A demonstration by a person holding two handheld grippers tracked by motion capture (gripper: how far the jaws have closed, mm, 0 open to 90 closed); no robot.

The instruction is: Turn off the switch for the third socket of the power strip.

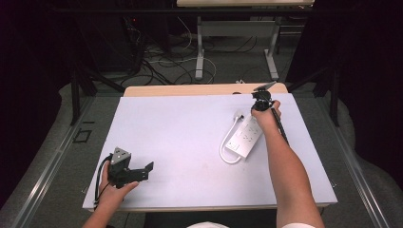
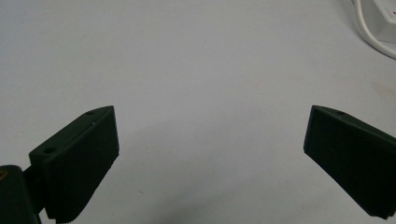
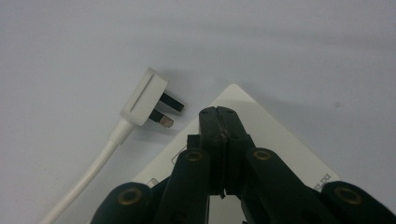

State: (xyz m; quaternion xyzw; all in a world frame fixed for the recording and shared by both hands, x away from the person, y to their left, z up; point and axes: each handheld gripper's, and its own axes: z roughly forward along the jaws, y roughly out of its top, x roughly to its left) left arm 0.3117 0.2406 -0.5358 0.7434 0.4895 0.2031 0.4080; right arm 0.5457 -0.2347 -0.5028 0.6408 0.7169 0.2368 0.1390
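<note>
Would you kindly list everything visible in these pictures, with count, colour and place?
White rectangular power strip: one, white, right half of the table.
White three-pin plug on its white cable: one, lying beside the strip's far end.
White-topped table: one, centre.
Second table: one, pale, background, cables on the floor beneath.
Left gripper: one, black, open, near-left of the table.
Right gripper: one, black, shut, empty, above the strip.

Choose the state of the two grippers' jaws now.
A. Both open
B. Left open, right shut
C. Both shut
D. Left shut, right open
B: the left gripper has its jaws wide apart over the bare table, while the right gripper has its jaws pressed together above the white power strip.
</note>
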